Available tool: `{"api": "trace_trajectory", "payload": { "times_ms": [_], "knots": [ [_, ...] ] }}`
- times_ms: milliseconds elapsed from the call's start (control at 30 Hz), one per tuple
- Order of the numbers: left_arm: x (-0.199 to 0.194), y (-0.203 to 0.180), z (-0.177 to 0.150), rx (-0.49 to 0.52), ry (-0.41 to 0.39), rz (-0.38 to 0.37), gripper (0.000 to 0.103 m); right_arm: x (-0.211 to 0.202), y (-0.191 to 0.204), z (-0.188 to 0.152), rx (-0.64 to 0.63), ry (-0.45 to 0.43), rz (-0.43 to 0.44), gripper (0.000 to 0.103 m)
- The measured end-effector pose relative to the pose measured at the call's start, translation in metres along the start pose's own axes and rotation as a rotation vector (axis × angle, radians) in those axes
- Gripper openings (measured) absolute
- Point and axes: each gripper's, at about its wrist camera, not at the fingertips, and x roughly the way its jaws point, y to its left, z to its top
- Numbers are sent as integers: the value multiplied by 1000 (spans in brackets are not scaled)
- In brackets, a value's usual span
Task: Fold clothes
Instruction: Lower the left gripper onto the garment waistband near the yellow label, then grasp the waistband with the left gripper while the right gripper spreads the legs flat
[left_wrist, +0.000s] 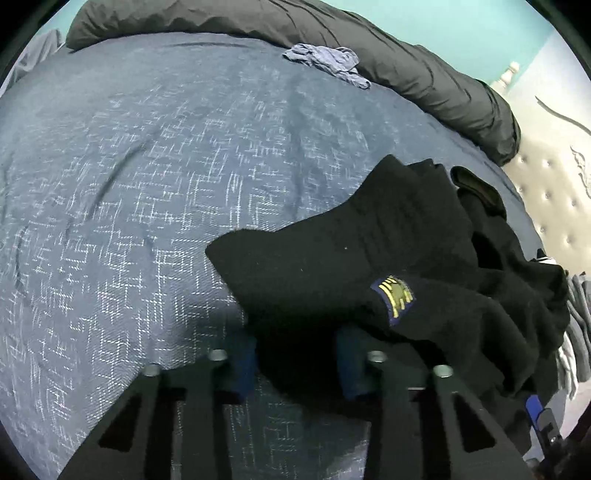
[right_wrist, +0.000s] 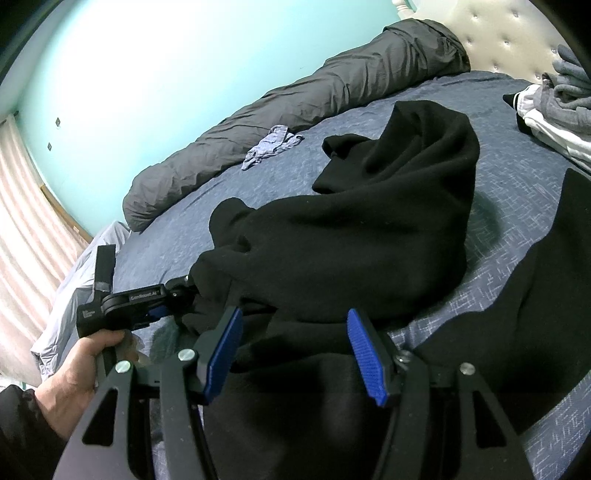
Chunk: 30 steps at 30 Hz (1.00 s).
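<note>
A black fleece garment (left_wrist: 351, 251) (right_wrist: 369, 221) with a blue and yellow patch (left_wrist: 393, 295) lies crumpled on the blue patterned bedspread (left_wrist: 147, 184) (right_wrist: 517, 192). My left gripper (left_wrist: 295, 365) is shut on a bunch of its near edge, and dark fabric fills the gap between the blue pads. The right wrist view shows that gripper (right_wrist: 181, 291) from the side, held by a hand (right_wrist: 74, 369), with its tips buried in the garment's left edge. My right gripper (right_wrist: 295, 354) stands open over the near part of the garment. Its blue pads are bare, and the fabric lies below and between them.
A rolled grey duvet (left_wrist: 406, 55) (right_wrist: 295, 110) runs along the far side of the bed by the teal wall. A small light-blue garment (left_wrist: 328, 62) (right_wrist: 273, 146) lies beside it. Stacked grey and white clothes (right_wrist: 554, 110) sit near the tufted headboard (right_wrist: 498, 44).
</note>
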Motion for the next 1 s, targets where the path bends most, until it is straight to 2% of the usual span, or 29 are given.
{"api": "trace_trajectory", "payload": {
  "times_ms": [67,167,367,533,767,1000],
  "knots": [
    [-9,-1,-1,16,-8,-3,13,0,0,0,-2,-3,-2,60],
    [-27,-3,-3,34,-32,-6,9,-2,1,1,-4,-10,-3,60],
    [-81,-6,-12,54,-119,10,8,-7,-1,5,-4,-34,-2,60],
    [-141,3,-28,70,-175,38,7,-19,-2,12,-18,-87,-13,60],
    [-211,48,-62,9,-217,101,6,-42,-2,16,-18,-137,-23,60],
    [-275,88,-104,-52,-251,121,6,-63,6,0,-15,-118,-44,60]
  ]
}}
